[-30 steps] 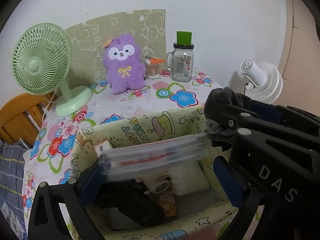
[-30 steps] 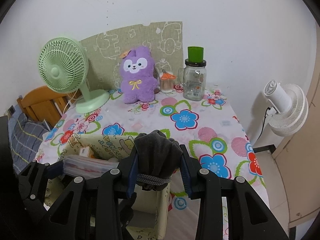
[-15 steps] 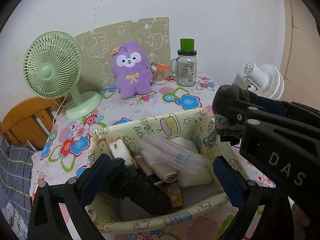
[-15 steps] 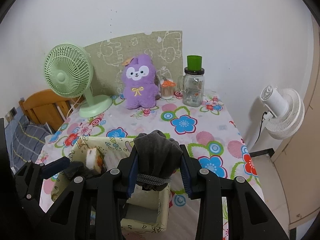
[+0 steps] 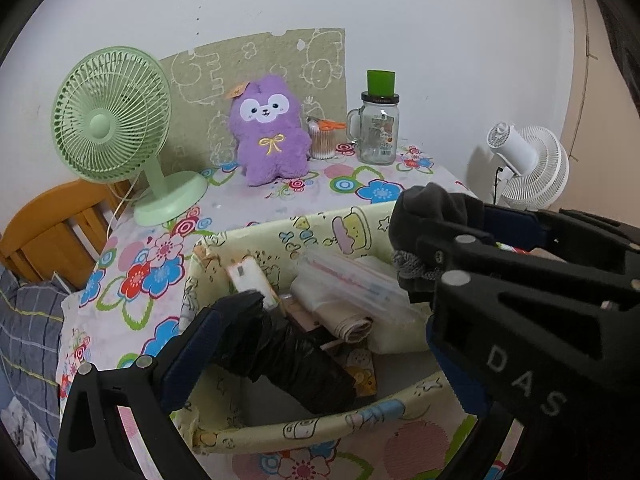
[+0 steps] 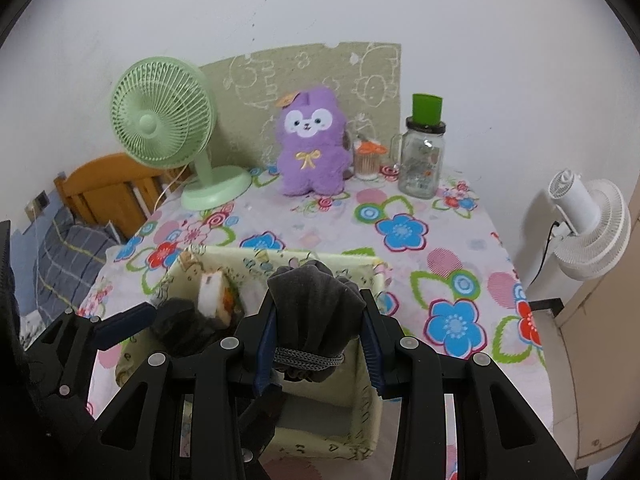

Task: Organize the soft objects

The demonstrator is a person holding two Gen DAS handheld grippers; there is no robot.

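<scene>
- right gripper [image 6: 318, 330]: closed on a dark grey rolled sock bundle [image 6: 316, 304], pads pressed on both sides, roll upright & held over the near-right part of the fabric bin [image 6: 362, 396].
- left gripper [image 5: 320, 344]: jaws wide apart, nothing pinched; left finger [image 5: 192, 344] beside a black bag roll [image 5: 288, 352] in the bin, whether touching can't be told.
- step judged: sock abt to be dropped into bin w/ other soft items, e.g. clear pouch [image 5: 352, 280].
- next move prob. needs: lowering into the free gap, then jaws released; left kept clear.
- pose: both grippers angled down over the bin on the floral bench [image 6: 420, 248]; purple plush [image 6: 312, 144] well apart at the back.
</scene>
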